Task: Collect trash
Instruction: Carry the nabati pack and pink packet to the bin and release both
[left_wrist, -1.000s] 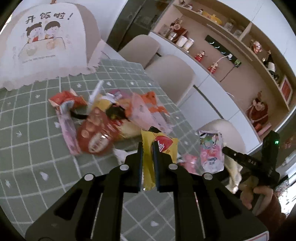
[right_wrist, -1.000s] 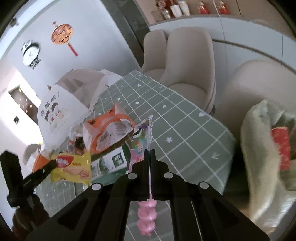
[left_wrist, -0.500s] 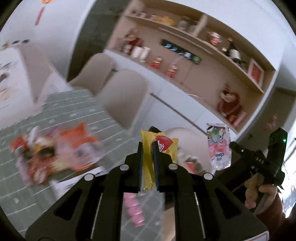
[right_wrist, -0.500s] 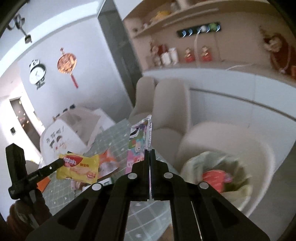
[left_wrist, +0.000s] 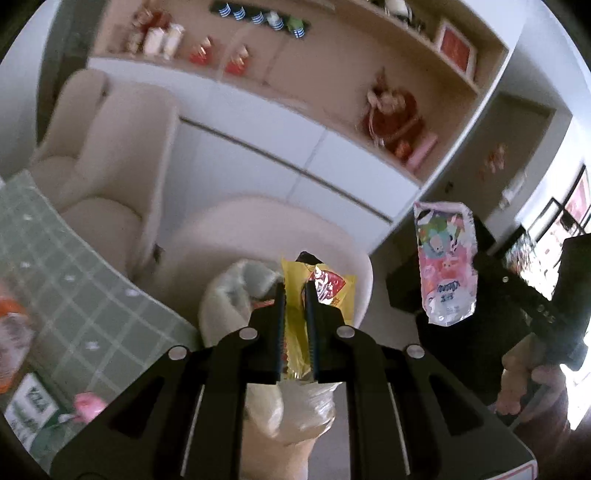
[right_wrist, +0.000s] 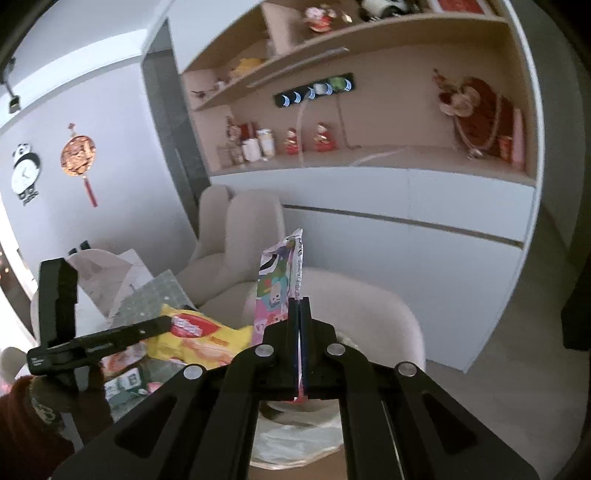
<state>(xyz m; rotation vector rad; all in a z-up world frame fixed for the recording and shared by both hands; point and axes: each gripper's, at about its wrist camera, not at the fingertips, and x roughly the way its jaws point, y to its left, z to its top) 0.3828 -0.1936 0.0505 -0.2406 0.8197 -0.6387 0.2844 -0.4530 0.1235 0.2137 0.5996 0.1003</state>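
Left gripper (left_wrist: 295, 295) fingers pinching yellow snack wrapper (left_wrist: 325, 291), right gripper (right_wrist: 299, 306) fingers pinching pink cartoon wrapper (right_wrist: 280, 284); both above trash bag (left_wrist: 236, 295).

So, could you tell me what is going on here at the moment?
A person is clearing snack wrappers. The left hand-held gripper is shut on a yellow wrapper, and the right hand-held gripper is shut on a pink cartoon wrapper. Both wrappers hang above an open trash bag on a beige chair, not yet released.
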